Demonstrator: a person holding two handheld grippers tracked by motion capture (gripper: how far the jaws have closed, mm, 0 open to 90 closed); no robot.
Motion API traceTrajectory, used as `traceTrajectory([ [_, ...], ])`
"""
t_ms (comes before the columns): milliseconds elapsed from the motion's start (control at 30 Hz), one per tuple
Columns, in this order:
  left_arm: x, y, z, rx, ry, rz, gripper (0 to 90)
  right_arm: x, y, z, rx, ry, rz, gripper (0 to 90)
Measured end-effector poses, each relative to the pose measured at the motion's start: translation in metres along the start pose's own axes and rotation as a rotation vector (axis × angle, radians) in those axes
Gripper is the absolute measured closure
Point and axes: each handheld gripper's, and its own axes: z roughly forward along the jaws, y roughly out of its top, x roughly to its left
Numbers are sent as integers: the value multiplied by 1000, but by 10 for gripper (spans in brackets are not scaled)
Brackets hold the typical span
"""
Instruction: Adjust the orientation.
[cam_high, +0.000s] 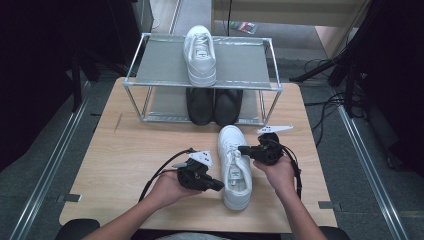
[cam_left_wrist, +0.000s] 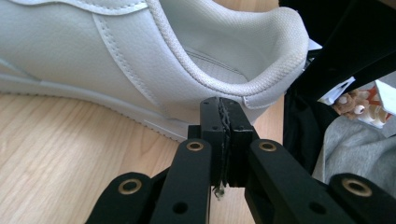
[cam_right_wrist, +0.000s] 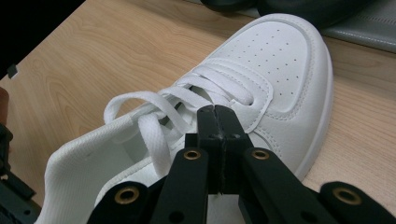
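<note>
A white lace-up shoe (cam_high: 235, 165) lies on the wooden table (cam_high: 140, 150), toe toward the rack. My left gripper (cam_high: 220, 186) is shut, and its tip rests against the shoe's side below the padded heel collar (cam_left_wrist: 261, 79). In the left gripper view the jaws of the left gripper (cam_left_wrist: 223, 103) meet with nothing between them. My right gripper (cam_high: 241, 149) comes in from the shoe's right, shut, its tip over the laces. In the right gripper view the right gripper (cam_right_wrist: 217, 111) sits just above the white laces (cam_right_wrist: 154, 135), behind the perforated toe (cam_right_wrist: 280, 60).
A metal two-shelf shoe rack (cam_high: 160, 84) stands at the table's far edge. A second white shoe (cam_high: 201, 52) sits on its top shelf and a pair of black shoes (cam_high: 214, 106) on the lower one. Cables lie on the floor at the right (cam_high: 325, 100).
</note>
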Motion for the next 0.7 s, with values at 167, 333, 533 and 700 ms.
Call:
traceTrajectory([
  [167, -2, 4, 7, -3, -17, 2, 900, 0, 0, -2, -9, -4, 5, 900],
  [333, -4, 8, 14, -3, -38, 15, 893, 0, -2, -8, -43, -34, -10, 886],
  [533, -1, 9, 6, 4, -42, 3, 852, 6, -4, -22, -65, -65, -16, 838],
  [700, 5, 6, -9, 0, -11, -15, 802, 18, -6, -34, -102, -74, -37, 781],
])
